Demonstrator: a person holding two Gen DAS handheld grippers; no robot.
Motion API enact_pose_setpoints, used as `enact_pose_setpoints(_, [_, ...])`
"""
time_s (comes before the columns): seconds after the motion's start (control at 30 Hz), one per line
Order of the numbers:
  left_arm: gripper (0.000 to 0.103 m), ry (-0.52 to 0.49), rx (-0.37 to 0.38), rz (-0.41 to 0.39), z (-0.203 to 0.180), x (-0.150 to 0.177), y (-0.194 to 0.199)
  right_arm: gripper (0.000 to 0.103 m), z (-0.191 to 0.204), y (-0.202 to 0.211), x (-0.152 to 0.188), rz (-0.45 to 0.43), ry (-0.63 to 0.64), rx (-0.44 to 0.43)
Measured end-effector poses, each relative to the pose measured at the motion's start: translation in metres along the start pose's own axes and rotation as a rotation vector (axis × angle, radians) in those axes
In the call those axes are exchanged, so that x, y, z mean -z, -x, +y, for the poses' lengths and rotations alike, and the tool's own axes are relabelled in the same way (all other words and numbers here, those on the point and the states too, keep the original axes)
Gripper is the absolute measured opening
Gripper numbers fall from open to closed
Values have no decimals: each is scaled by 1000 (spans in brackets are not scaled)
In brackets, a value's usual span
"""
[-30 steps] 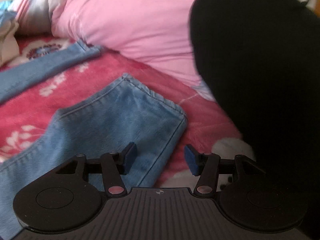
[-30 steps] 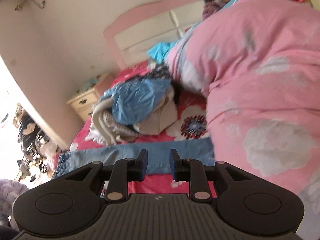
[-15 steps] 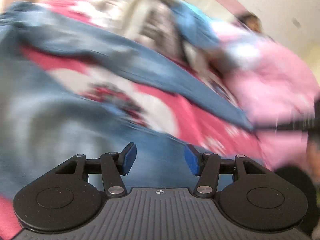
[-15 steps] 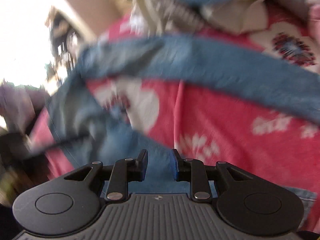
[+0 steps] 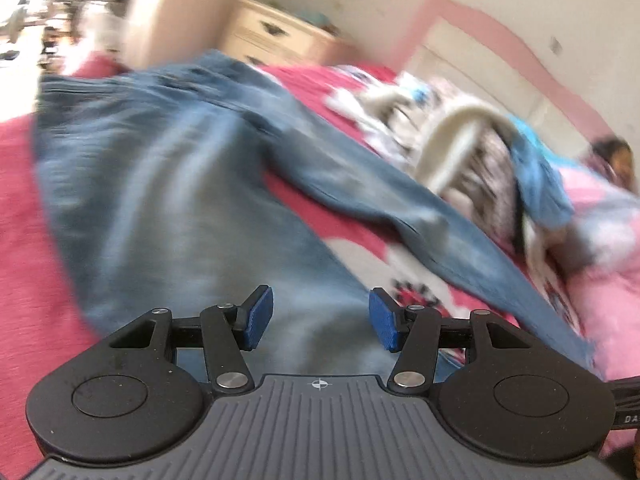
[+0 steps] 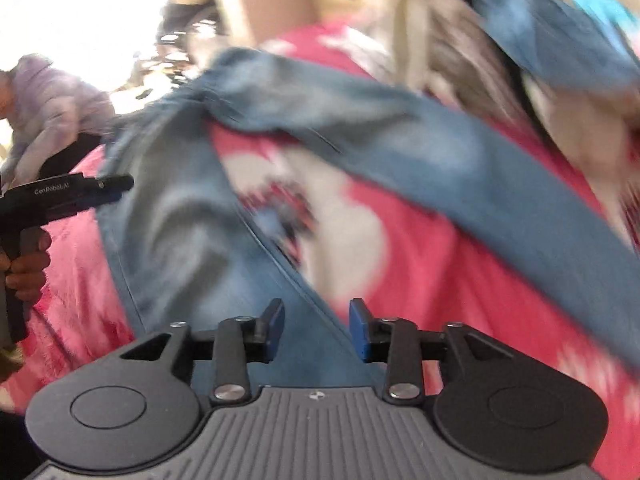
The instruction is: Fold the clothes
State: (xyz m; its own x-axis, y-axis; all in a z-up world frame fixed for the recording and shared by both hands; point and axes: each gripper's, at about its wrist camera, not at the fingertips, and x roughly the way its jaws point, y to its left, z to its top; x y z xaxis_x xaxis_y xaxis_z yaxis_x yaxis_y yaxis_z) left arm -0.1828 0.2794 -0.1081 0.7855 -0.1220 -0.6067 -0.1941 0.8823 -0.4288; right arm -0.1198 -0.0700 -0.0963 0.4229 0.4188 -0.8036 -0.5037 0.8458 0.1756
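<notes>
Blue jeans [image 5: 168, 208] lie on a red floral bedspread [image 5: 24, 200] with the two legs splayed apart. My left gripper [image 5: 318, 318] hovers open over the nearer leg, with nothing between its blue pads. In the right wrist view the jeans [image 6: 188, 240] run from the waist at upper left down under my right gripper [image 6: 317, 330]. Its jaws are opening over the inner seam of that leg, and the pads press on nothing. The left gripper [image 6: 120, 183] also shows at that view's left edge, held in a hand [image 6: 24, 276]. Both views are blurred by motion.
A pile of mixed clothes [image 5: 480, 152] sits behind the far leg. A pink duvet [image 5: 608, 280] covers a person lying at the right. A cream nightstand [image 5: 280, 36] and a pink headboard [image 5: 480, 40] stand beyond. Another person in a lilac jacket [image 6: 52, 96] is at the bedside.
Both views have swung from the leg ends and pink duvet toward the jeans' upper part. The right gripper has dropped closer to the denim and its jaws have widened.
</notes>
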Motion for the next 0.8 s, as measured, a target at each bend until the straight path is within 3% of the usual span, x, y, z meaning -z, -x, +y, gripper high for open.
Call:
enact_pose_setpoints(0.1, [55,100,-70,-36,28,1,16,49,22,-33,-19,-13,75,-22])
enact_pose_setpoints(0.23, [55,211,-118,-47,62,5,30,48,29,-74,-18,116,75,-7])
enact_pose_setpoints(0.3, [55,242,-129,-47,74,8,32,35,34,-71,-13,117,117,32])
enact_pose_setpoints(0.33, [55,251,-131,-46,78,8,30,22,37,-71,-11,117,125,73])
enact_pose_setpoints(0.37, [55,262,-133,-44,82,8,28,15,39,-71,-11,120,116,88])
enact_pose_setpoints(0.47, [55,294,-139,-39,89,8,20,8,46,-69,-10,109,108,145])
enact_pose_setpoints(0.63, [55,306,-148,-59,90,7,16,6,45,-41,-11,59,12,226])
enact_pose_setpoints(0.8, [55,296,-137,-64,92,8,16,8,41,-55,0,97,-26,286])
